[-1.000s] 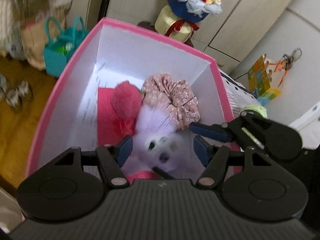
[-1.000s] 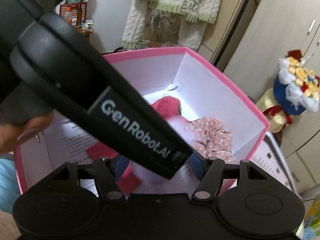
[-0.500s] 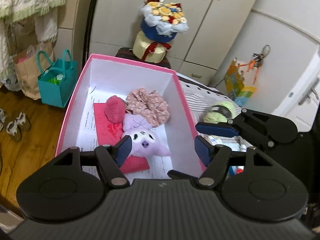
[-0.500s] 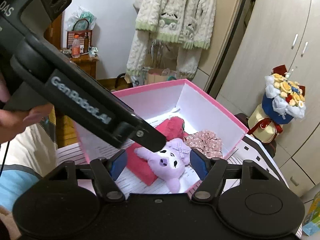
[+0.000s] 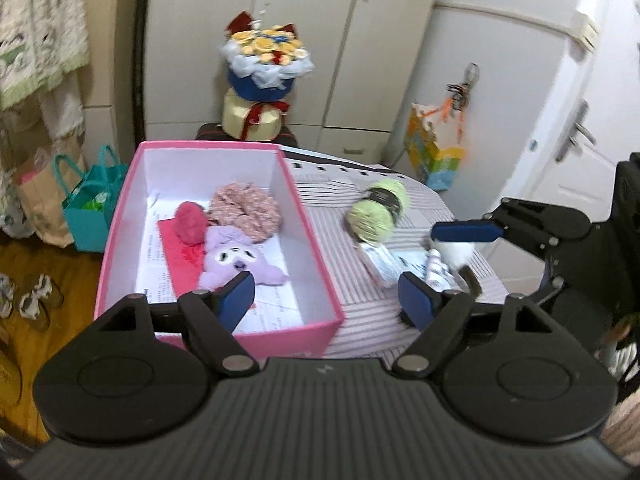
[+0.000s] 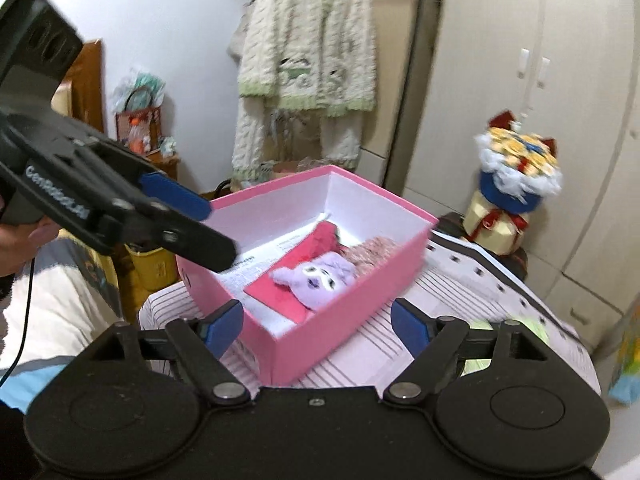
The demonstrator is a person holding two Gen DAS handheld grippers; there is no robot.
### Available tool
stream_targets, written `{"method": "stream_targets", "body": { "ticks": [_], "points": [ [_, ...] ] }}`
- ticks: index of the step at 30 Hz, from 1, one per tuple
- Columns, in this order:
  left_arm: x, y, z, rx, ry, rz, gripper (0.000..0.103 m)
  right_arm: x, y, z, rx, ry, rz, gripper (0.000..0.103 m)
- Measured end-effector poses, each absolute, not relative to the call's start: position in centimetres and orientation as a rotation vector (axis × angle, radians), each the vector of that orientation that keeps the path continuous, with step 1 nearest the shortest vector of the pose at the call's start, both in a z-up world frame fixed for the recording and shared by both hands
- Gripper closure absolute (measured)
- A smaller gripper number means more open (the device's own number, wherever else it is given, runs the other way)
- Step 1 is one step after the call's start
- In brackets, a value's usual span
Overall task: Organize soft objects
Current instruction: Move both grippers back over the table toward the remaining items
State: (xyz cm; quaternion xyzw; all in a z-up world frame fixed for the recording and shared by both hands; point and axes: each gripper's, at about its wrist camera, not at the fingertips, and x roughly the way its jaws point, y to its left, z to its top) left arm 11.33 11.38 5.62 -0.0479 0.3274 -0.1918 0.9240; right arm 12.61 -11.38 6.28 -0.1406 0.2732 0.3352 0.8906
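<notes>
Left wrist view: the left gripper (image 5: 326, 294) is seen wide and empty, its jaws just opened further, nothing between them. Inside the pink box (image 5: 320, 332) a purple plush toy (image 5: 236, 260), a red pompom (image 5: 191, 222) and a pink scrunchie (image 5: 246, 210) are already placed. On the striped cloth (image 5: 336, 248) a green yarn skein (image 5: 378, 212) is left outside, judged next to go. Small items beside it are blurred and partly covered by the right gripper (image 5: 440, 256); not identified. Right wrist view: the right gripper (image 6: 318, 330) is also wide and empty, jaws just opened. The box corner sits between its fingers untouched; the yarn is mostly hidden behind one finger.
</notes>
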Motion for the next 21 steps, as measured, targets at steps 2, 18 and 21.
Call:
{"method": "stream_targets", "body": {
  "ticks": [2,18,21],
  "points": [
    [10.6,10.3,5.7,-0.066,0.666,-0.409,0.023,11.7,-13.5,6.1,-0.263,0.567,0.662,0.018],
    [10.6,0.5,3.5,0.022,0.755,-0.623,0.019,9.2,-24.2,1.5,-0.089,0.642,0.506,0.016],
    [11.3,-0.8,2.9,0.030,0.777,-0.645,0.019,9.5,-24.9,0.5,-0.070,0.653,0.512,0.016]
  ]
}}
